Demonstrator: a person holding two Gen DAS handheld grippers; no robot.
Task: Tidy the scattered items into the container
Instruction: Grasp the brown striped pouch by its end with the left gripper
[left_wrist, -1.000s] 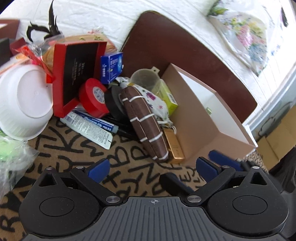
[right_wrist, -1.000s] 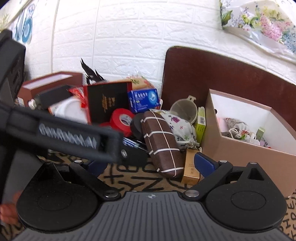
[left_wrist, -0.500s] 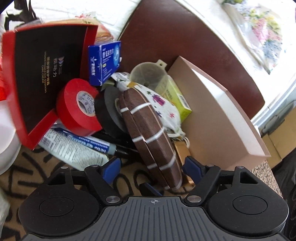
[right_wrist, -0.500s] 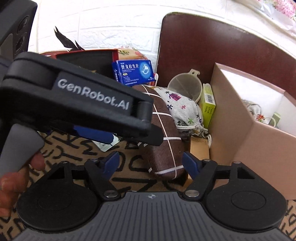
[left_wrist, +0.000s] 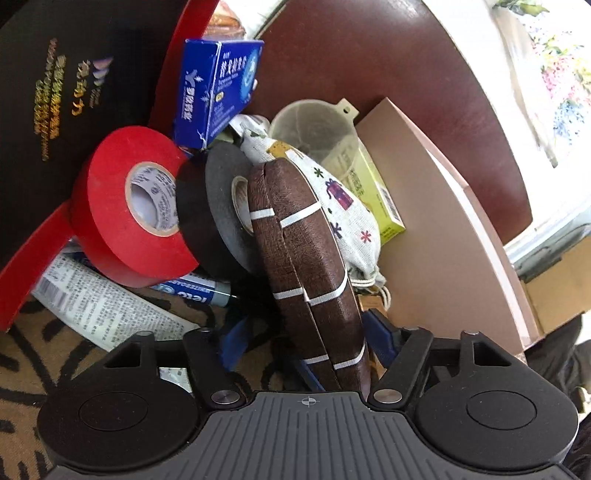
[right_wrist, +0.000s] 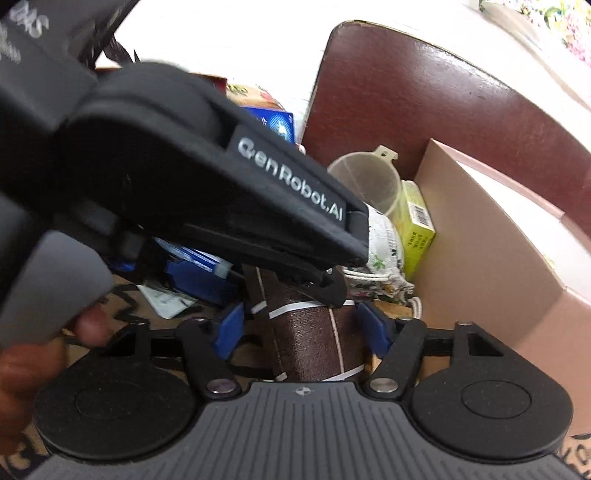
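A brown glasses case (left_wrist: 306, 251) with white stripes stands on edge in the pile, beside the tan open box (left_wrist: 443, 236). My left gripper (left_wrist: 308, 336) is open, its blue pads on either side of the case's near end. My right gripper (right_wrist: 301, 326) is open too and straddles the same case (right_wrist: 314, 339) from close by. The left gripper's black body (right_wrist: 221, 192) fills the upper left of the right wrist view. The box (right_wrist: 491, 240) stands at the right there.
Red tape roll (left_wrist: 136, 206), black tape roll (left_wrist: 218, 206), blue carton (left_wrist: 218, 88), clear measuring cup (left_wrist: 314, 129), patterned cloth pouch (left_wrist: 332, 195), yellow-green carton (left_wrist: 373, 195), a tube (left_wrist: 107, 310), a marker (left_wrist: 192, 288) and a red-black box lid (left_wrist: 74, 110) crowd the patterned mat. A brown chair back (left_wrist: 388, 66) stands behind.
Both grippers have moved forward into the pile. Each now has the brown case between its open pads. The left gripper crosses closer in front of the right camera.
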